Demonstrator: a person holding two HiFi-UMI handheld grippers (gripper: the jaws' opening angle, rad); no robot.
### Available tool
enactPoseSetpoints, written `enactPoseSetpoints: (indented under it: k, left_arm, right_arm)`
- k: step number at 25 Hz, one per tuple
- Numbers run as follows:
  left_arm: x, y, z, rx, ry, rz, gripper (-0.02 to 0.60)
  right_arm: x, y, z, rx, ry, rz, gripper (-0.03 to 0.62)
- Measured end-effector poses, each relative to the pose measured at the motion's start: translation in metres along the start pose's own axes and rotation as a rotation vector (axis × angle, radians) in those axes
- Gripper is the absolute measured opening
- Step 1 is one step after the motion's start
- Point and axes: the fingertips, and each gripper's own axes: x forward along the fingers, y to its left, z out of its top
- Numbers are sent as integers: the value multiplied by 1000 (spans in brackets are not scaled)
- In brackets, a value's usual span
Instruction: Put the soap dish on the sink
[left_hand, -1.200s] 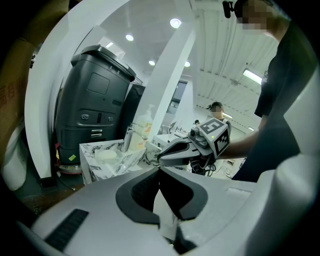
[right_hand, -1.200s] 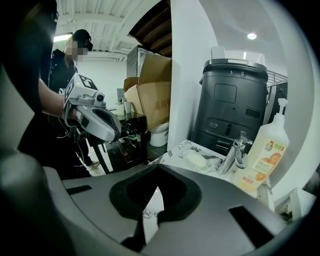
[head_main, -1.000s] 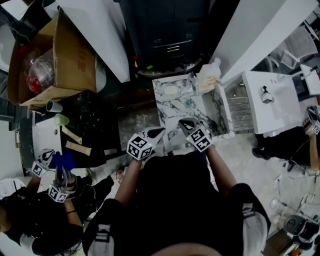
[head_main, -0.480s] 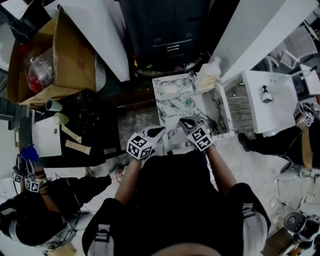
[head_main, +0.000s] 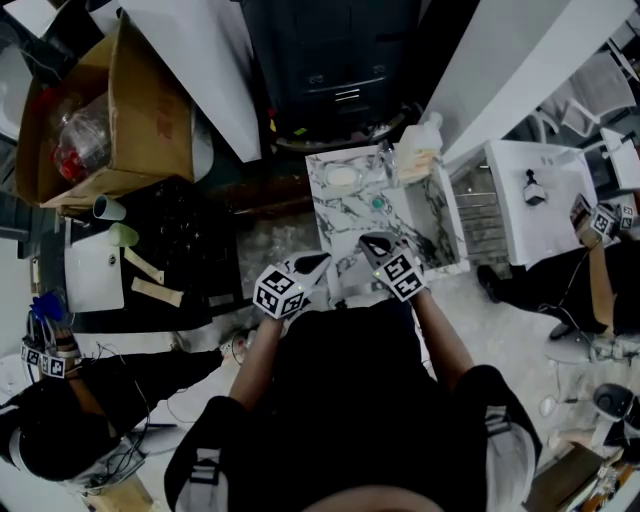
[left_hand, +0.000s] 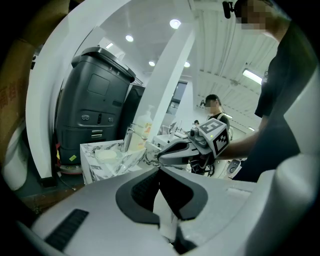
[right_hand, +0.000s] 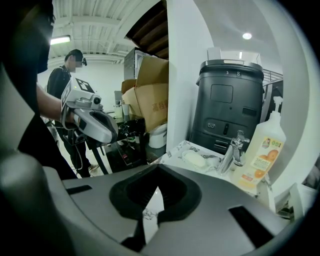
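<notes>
The pale oval soap dish (head_main: 342, 179) rests on the far left corner of the marble sink unit (head_main: 352, 222), beside the chrome tap (head_main: 386, 166). It also shows as the soap dish (left_hand: 107, 155) and, from the other side, as the soap dish (right_hand: 195, 160). My left gripper (head_main: 324, 261) hovers over the unit's near edge, shut with nothing in it. My right gripper (head_main: 366, 243) is just to its right, also shut and empty. Both stay well short of the dish. An orange-labelled soap bottle (right_hand: 260, 152) stands right of the tap.
A black machine (head_main: 330, 60) stands behind the sink. At the left are a cardboard box (head_main: 110, 110) and a dark table (head_main: 170, 250) with cups. A white table (head_main: 540, 200) is at the right. Other people with grippers work at the far left (head_main: 45, 350) and far right (head_main: 595, 225).
My two grippers have stayed put. The person at the lower left has drawn back toward the left edge, and the one at the right has shifted upward.
</notes>
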Motion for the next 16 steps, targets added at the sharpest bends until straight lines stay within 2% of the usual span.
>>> enactPoseSetpoints:
  k: [16]
  left_arm:
    - [0,-2,-2,8,-16,12,-2]
  right_arm:
    - [-1,-3,0,-13,-12,-4,-8]
